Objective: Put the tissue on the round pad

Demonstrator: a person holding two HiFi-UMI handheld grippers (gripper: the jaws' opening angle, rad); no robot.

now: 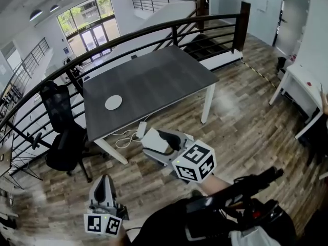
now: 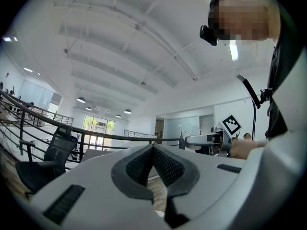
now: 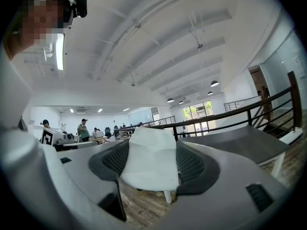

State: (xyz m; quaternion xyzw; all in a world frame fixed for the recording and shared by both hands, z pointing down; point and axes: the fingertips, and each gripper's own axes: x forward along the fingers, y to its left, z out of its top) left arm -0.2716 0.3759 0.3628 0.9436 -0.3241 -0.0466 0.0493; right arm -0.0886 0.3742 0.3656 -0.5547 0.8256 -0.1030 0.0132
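Jaws of the right gripper (image 3: 151, 150) clamp a white paper tissue (image 3: 152, 164) mid-sheet, likely limp and featherlight; the left gripper (image 2: 153, 152) has its jaws closed and empty, the round white pad (image 1: 114, 102) near the grey tabletop (image 1: 164, 81)'s left edge.

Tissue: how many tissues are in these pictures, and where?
1. The tissue is held between the jaws of the right tool. The left tool holds none, and the round pad on the table is bare.

Bright daylight from windows (image 1: 87, 19), fisheye-warped edges, slight blur.
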